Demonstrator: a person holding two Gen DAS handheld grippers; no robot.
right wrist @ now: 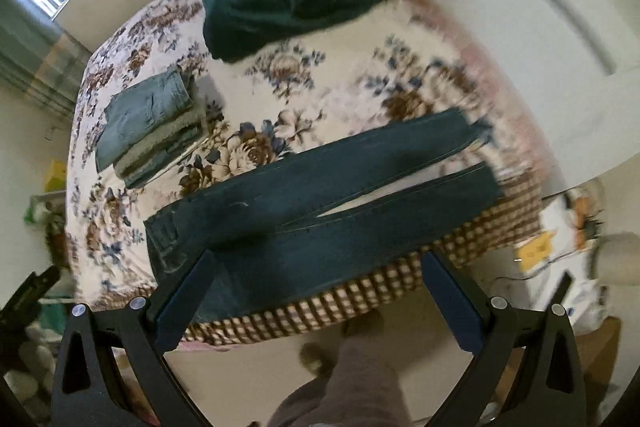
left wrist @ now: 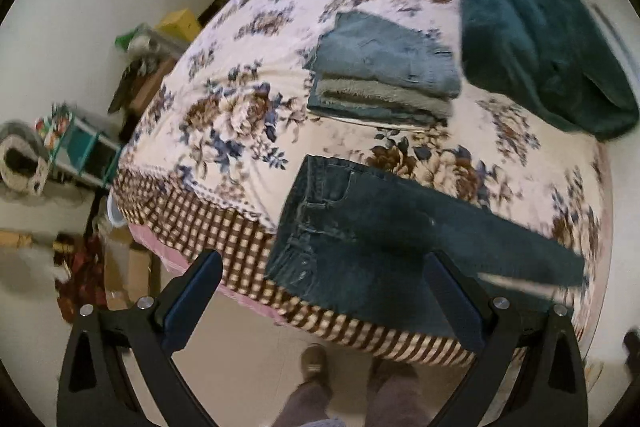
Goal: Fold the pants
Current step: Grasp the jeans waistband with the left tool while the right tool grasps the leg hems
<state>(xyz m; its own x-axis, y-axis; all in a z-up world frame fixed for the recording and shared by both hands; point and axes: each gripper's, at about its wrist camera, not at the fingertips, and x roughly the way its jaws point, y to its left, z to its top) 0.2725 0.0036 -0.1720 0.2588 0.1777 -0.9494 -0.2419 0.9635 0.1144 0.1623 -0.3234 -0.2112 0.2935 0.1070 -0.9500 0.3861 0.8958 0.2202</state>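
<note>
Dark blue denim pants (right wrist: pixel 320 195) lie flat at the near edge of the floral-sheeted bed (right wrist: pixel 340 83), legs slightly parted. My left gripper (left wrist: pixel 322 263) and right gripper (right wrist: pixel 316 263) hover above, jaws wide, empty. Folding looks unstarted; next I'd lay one leg over the other.

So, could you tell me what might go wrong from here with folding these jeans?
The dark jeans lie along the bed's edge, overhanging it slightly, so a pull could drag them off. Both the left gripper and right gripper are open, holding nothing. The folded stack sits close enough to be disturbed.
</note>
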